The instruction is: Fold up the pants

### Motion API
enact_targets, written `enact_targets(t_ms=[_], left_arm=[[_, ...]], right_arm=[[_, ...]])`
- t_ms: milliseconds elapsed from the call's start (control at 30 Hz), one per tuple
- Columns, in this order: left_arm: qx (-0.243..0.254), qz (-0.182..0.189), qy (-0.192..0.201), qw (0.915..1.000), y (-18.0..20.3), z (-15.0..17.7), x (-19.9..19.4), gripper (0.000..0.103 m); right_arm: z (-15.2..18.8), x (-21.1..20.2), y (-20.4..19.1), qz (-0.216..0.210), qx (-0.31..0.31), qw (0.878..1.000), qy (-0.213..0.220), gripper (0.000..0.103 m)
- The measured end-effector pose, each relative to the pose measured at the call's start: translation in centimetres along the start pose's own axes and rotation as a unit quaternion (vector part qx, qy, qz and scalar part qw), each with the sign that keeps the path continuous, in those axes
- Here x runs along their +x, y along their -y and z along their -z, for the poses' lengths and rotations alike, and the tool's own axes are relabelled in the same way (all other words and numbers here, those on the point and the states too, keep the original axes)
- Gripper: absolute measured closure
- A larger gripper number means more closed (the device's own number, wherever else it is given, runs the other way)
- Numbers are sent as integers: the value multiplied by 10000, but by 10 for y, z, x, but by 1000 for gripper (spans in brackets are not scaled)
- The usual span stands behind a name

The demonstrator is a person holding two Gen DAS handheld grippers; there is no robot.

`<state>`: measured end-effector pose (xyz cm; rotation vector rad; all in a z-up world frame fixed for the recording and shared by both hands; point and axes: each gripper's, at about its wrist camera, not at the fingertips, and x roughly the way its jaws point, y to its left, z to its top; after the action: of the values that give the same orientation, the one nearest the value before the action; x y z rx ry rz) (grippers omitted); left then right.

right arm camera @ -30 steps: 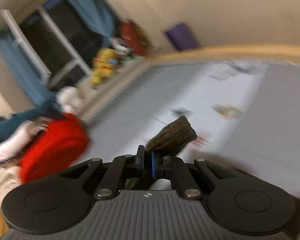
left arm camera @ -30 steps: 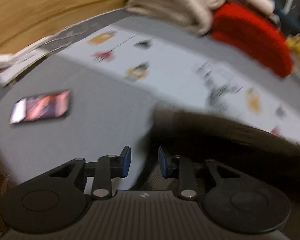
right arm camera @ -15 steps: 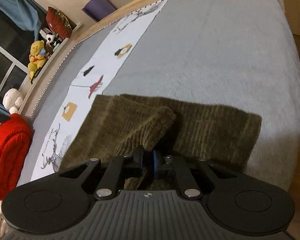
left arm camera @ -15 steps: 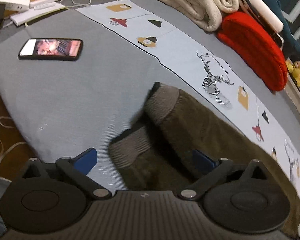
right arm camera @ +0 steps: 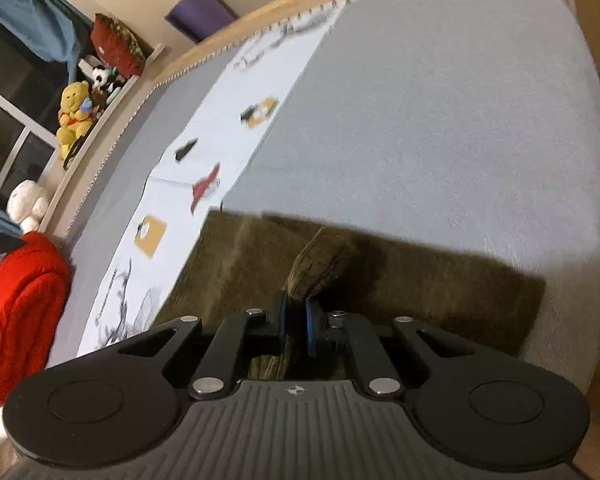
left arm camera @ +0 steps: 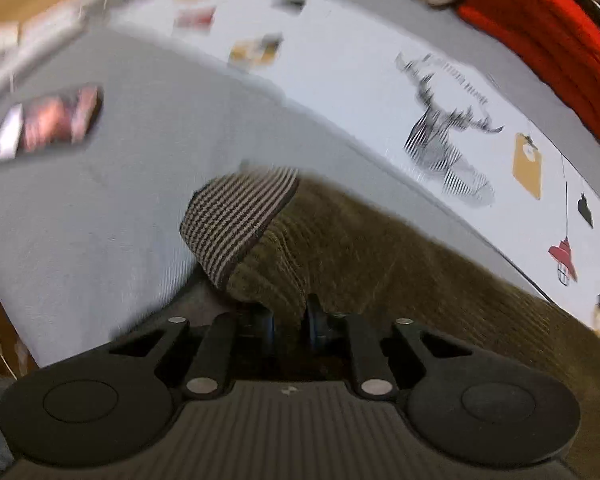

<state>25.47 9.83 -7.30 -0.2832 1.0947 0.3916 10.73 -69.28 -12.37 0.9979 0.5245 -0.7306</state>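
our left gripper (left arm camera: 290, 320), wide open half a second ago, has closed on the pants (left arm camera: 380, 264), right gripper (right arm camera: 296, 320) still pinching a fold, lower now

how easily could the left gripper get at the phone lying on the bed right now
Probably not right away. The left gripper has just closed on the pants near the ribbed cuff. The grey bed toward the phone looks bare, but it must let go first.

phone (left arm camera: 48, 122) screen blurred, red knit (left arm camera: 548, 40) cut off at edge, pants (left arm camera: 380, 264) hem hidden behind hand-held gripper (left arm camera: 290, 322)
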Motion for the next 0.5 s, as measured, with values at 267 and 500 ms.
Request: enact_targets(t_ms=[267, 500], left_arm=[[-224, 604, 453, 9969, 1, -64, -68, 90], [-139, 1290, 219, 9913, -64, 7, -83, 90]], right_arm=[[-47, -12, -133, -667, -126, 9957, 628, 97], [-57, -97, -77, -1478, -160, 9830, 1080, 97]])
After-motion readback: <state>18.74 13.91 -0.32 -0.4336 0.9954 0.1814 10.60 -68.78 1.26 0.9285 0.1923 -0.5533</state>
